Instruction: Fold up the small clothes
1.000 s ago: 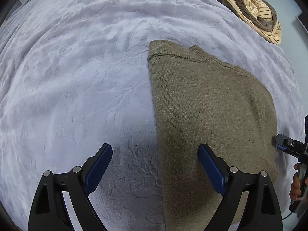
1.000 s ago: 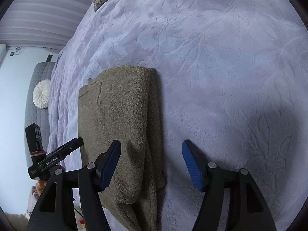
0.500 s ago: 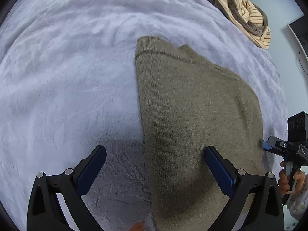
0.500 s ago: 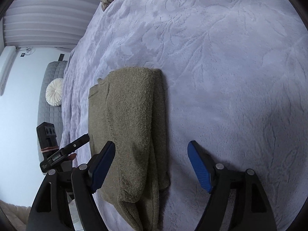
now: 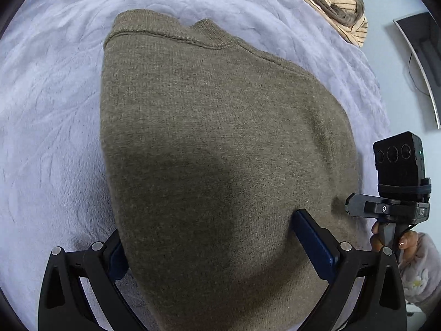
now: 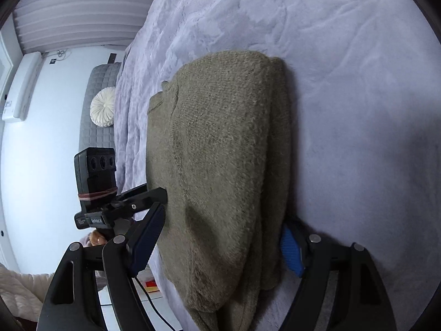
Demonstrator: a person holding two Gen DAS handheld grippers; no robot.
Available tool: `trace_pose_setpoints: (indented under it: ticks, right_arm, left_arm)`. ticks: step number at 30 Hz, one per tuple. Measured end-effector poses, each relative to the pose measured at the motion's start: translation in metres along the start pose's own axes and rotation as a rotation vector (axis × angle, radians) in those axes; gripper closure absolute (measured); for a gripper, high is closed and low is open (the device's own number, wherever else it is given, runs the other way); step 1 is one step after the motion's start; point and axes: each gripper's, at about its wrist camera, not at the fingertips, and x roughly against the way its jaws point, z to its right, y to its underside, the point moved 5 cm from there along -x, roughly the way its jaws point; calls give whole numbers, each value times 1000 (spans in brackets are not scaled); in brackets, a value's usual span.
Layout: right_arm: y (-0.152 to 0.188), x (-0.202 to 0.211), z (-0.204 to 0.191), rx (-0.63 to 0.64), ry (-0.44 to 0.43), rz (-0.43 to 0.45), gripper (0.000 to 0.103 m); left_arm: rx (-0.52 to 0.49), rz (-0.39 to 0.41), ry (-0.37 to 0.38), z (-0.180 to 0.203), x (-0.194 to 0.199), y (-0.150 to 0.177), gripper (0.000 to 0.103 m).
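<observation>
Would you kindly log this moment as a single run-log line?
step: fold sweater | sweater: part-folded on blanket | left gripper: open, astride near edge | right gripper: open, astride near edge | grasp: not yet

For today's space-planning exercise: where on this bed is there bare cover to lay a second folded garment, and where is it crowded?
Bare lavender bedspread lies open beyond the olive sweater, on its side away from the bed edge. Bare cover too past its collar. Crowded: the near hem, where the left gripper and right gripper straddle it, and the far corner with striped clothes.
</observation>
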Motion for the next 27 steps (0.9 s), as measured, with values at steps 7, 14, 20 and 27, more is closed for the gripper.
trace_pose_setpoints:
  ticks: [7, 14, 20, 27]
  right_arm:
    - [8, -2, -17, -33, -24, 30, 73]
    - [28, 6, -70, -29, -122, 77, 73]
    - [63, 12, -117, 2, -144, 108, 73]
    - [116, -10, -163, 8, -180, 89, 73]
  left_arm:
    - [-24, 87, 9, 3, 28, 4, 48]
    - [-78, 129, 94, 16, 74, 19, 56]
    - [-115, 162, 142, 13, 126, 56, 56]
    - [-143, 145, 115, 9, 143, 61, 56]
